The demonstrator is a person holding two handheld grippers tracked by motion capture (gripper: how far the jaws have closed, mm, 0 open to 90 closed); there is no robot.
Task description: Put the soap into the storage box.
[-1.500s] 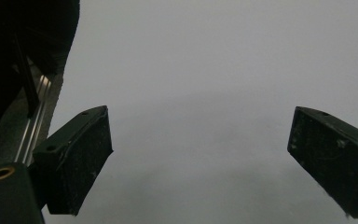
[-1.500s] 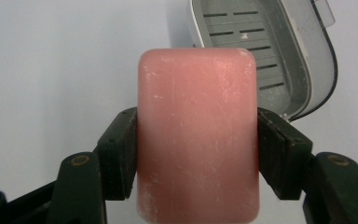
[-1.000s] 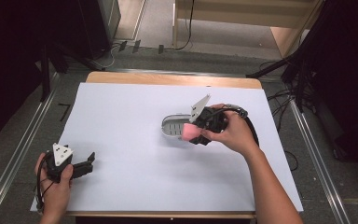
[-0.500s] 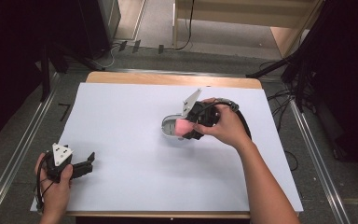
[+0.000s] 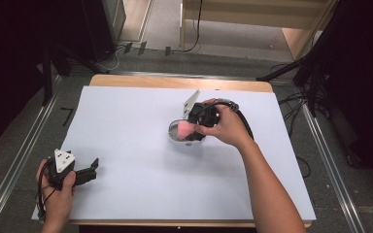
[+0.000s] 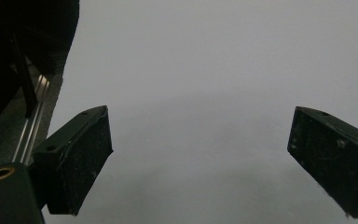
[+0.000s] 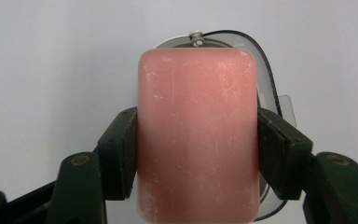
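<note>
A pink bar of soap (image 7: 196,135) is clamped between the black jaws of my right gripper (image 7: 196,144), which is shut on it. In the high view the right gripper (image 5: 190,130) holds the pink soap (image 5: 183,129) over a clear oval soap dish (image 5: 176,137) at the middle of the white sheet. The rim of that dish (image 7: 266,79) peeks out behind the soap in the right gripper view. My left gripper (image 5: 93,169) rests near the sheet's front left corner, open, with bare white sheet between its jaws (image 6: 200,154).
A white sheet (image 5: 126,121) covers most of the wooden table (image 5: 126,80). Metal rails (image 5: 24,155) run along both sides of the table. The right gripper's black cable (image 5: 245,124) loops behind the hand. Cables and dark stands lie on the floor beyond the far edge.
The right hand has carried the soap a little to the left and toward the far side, now over the dish. The left hand has stayed put.
</note>
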